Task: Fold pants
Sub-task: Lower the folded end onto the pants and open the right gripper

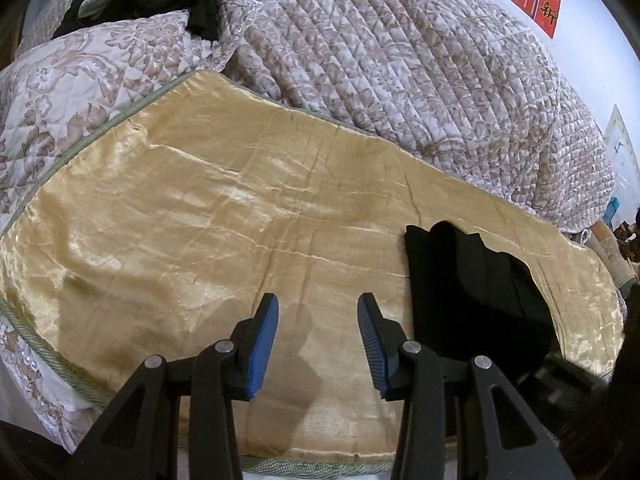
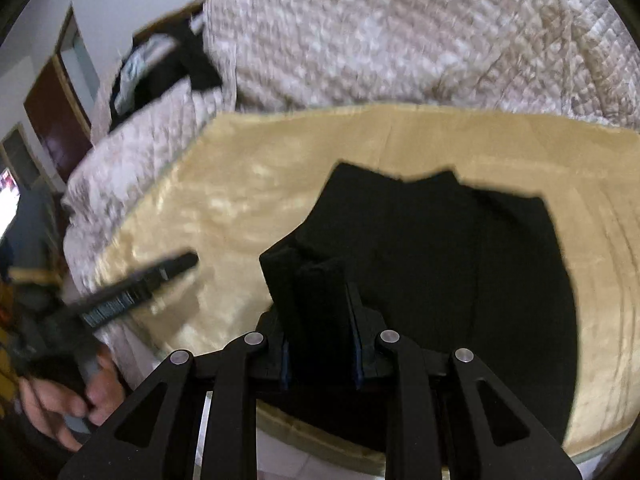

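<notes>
Our right gripper fingers clamp a thick bunch of the soft, limp, light pants, while our left gripper, fingers apart and empty, could take the free edge at two o'clock.

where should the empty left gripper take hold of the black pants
On the near left edge of the black pants, coming in low from the bare gold blanket. That edge lies straight and clear, and the left gripper is open just beside it; the right gripper already pinches a fold.
</notes>
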A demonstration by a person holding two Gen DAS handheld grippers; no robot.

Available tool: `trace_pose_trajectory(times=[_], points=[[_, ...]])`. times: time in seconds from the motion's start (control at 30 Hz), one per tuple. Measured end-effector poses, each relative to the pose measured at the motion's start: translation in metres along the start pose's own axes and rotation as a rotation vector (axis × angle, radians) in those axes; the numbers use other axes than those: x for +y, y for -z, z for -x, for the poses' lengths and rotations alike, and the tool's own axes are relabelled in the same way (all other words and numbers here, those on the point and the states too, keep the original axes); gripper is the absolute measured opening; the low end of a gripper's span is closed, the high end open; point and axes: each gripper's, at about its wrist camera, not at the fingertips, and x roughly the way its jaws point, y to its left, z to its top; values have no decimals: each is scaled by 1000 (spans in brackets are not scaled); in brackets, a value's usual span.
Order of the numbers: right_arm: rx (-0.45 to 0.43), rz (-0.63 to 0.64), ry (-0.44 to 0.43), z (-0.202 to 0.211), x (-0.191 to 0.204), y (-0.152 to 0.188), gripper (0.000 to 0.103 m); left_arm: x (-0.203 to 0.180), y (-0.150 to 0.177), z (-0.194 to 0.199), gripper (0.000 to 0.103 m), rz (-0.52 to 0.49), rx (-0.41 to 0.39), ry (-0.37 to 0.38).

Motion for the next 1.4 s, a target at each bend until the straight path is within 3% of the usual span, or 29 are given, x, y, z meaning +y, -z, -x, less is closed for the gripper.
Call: trace_pose_trajectory(times=[0.1, 0.27, 0.47, 0.57, 0.63, 0.7, 0.73, 0.77, 0.97, 1.23, 1.4], points=[[8, 45, 0, -10, 3, 12, 24, 0, 0, -1, 44, 1, 7, -2], [-5, 37, -84, -1, 1, 12, 48, -4, 1, -2, 44, -6, 14, -3], [-98, 56, -180, 38, 0, 15, 52, -7, 2, -3, 44, -21, 14, 0], [-166, 36, -159, 56, -10, 21, 52, -9, 2, -4, 44, -29, 17, 3], [-153, -2, -102, 52, -22, 27, 52, -13, 2, -4, 44, -41, 17, 8], [-76, -34, -60, 34, -33, 35, 40, -19, 3, -4, 44, -56, 17, 16], [-46, -34, -62, 26, -33, 39, 27, -22, 4, -4, 44, -64, 18, 21], [-29, -25, -76, 21, -31, 43, 26, -25, 4, -4, 44, -72, 18, 26], [-22, 1, -131, 23, -26, 32, 26, -43, 4, -7, 44, -116, 23, 39], [-55, -55, -27, 43, -75, -3, 26, -68, 2, -7, 44, -186, 33, 73], [-34, -14, 36, 38, -91, -29, 26, -93, -12, -7, 44, -235, 22, 110]])
